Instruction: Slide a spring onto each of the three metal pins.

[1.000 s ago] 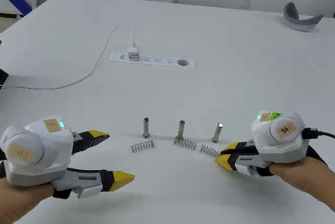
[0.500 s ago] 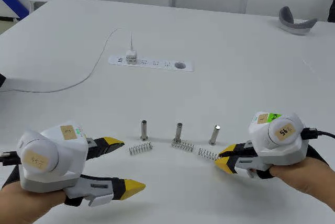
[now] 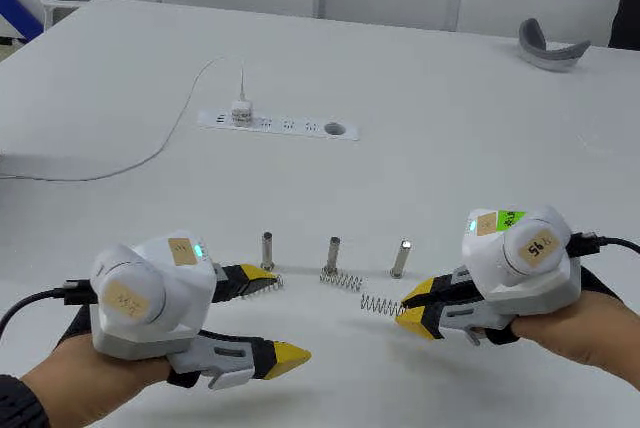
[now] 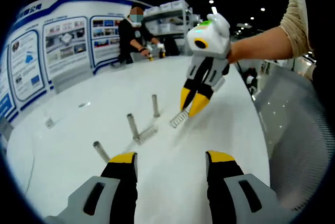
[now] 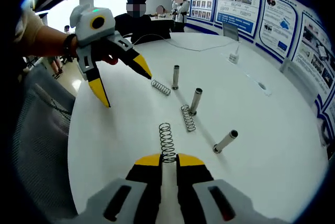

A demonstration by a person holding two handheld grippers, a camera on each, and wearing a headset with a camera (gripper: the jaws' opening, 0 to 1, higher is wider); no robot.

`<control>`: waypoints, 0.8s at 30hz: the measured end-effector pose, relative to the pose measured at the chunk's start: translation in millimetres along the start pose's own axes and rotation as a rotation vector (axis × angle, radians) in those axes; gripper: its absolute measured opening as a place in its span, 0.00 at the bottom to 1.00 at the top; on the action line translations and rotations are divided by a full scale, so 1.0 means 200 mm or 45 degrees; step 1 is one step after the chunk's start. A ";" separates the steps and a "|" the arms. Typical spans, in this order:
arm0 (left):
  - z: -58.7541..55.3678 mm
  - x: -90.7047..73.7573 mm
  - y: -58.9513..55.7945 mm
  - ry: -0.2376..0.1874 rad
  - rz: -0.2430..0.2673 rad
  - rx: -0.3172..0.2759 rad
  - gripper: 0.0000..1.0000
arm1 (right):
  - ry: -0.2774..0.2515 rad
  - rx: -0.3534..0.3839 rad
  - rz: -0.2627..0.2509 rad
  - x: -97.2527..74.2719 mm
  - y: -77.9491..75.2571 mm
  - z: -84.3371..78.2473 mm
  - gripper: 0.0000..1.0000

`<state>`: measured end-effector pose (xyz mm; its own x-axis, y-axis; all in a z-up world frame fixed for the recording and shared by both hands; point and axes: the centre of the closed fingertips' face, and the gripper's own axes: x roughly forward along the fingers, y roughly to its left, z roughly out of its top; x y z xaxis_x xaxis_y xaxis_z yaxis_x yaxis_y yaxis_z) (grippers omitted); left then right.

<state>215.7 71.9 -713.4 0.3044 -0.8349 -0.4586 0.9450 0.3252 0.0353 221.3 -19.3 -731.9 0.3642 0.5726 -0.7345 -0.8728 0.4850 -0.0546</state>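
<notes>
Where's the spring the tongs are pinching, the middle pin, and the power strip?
pinched spring (image 5: 166, 139): right gripper view, on its middle coils.
middle pin (image 3: 332, 254): head view, on its shaft.
power strip (image 3: 288, 125): head view, on its white top.

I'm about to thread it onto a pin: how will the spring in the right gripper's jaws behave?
The spring is a thin open coil held by one end in the right gripper, so its free end will probably bend and wobble. It looks light. Bare round wire may slip or pop out if squeezed harder.
</notes>
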 end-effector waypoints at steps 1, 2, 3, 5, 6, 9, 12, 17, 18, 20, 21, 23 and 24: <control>0.00 0.01 -0.01 0.000 -0.008 0.005 0.52 | 0.001 -0.008 0.015 0.00 0.02 0.01 0.11; 0.00 0.02 -0.01 0.000 -0.015 0.007 0.52 | 0.001 -0.016 0.022 0.00 0.02 0.02 0.11; 0.01 0.03 -0.02 -0.001 -0.020 0.008 0.51 | 0.003 -0.026 0.028 0.00 0.03 0.02 0.11; 0.01 0.04 -0.03 0.000 -0.030 0.015 0.50 | 0.006 -0.046 0.042 0.01 0.05 0.04 0.11; 0.02 0.05 -0.05 -0.001 -0.039 0.019 0.49 | 0.005 -0.057 0.053 0.01 0.07 0.05 0.11; 0.02 0.07 -0.07 0.001 -0.057 0.034 0.48 | 0.007 -0.075 0.073 0.01 0.09 0.07 0.11; 0.02 0.09 -0.09 0.003 -0.075 0.052 0.46 | 0.014 -0.094 0.097 0.01 0.11 0.08 0.11; 0.03 0.11 -0.12 0.003 -0.101 0.088 0.41 | 0.035 -0.135 0.129 0.02 0.15 0.09 0.11; 0.03 0.11 -0.12 0.004 -0.104 0.098 0.40 | 0.042 -0.143 0.138 0.03 0.16 0.09 0.11; 0.03 0.12 -0.13 0.005 -0.109 0.108 0.38 | 0.049 -0.155 0.146 0.03 0.17 0.09 0.11; 0.03 0.12 -0.13 0.005 -0.111 0.113 0.38 | 0.058 -0.164 0.151 0.03 0.18 0.09 0.11; 0.03 0.12 -0.14 0.006 -0.113 0.139 0.35 | 0.066 -0.179 0.159 0.03 0.19 0.09 0.11; 0.03 0.13 -0.14 0.008 -0.113 0.149 0.33 | 0.068 -0.183 0.163 0.03 0.19 0.10 0.11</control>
<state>197.5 38.9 -720.5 0.2187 -0.8552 -0.4698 0.9757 0.1961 0.0973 196.1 15.6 -725.7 0.2328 0.5857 -0.7764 -0.9496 0.3092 -0.0514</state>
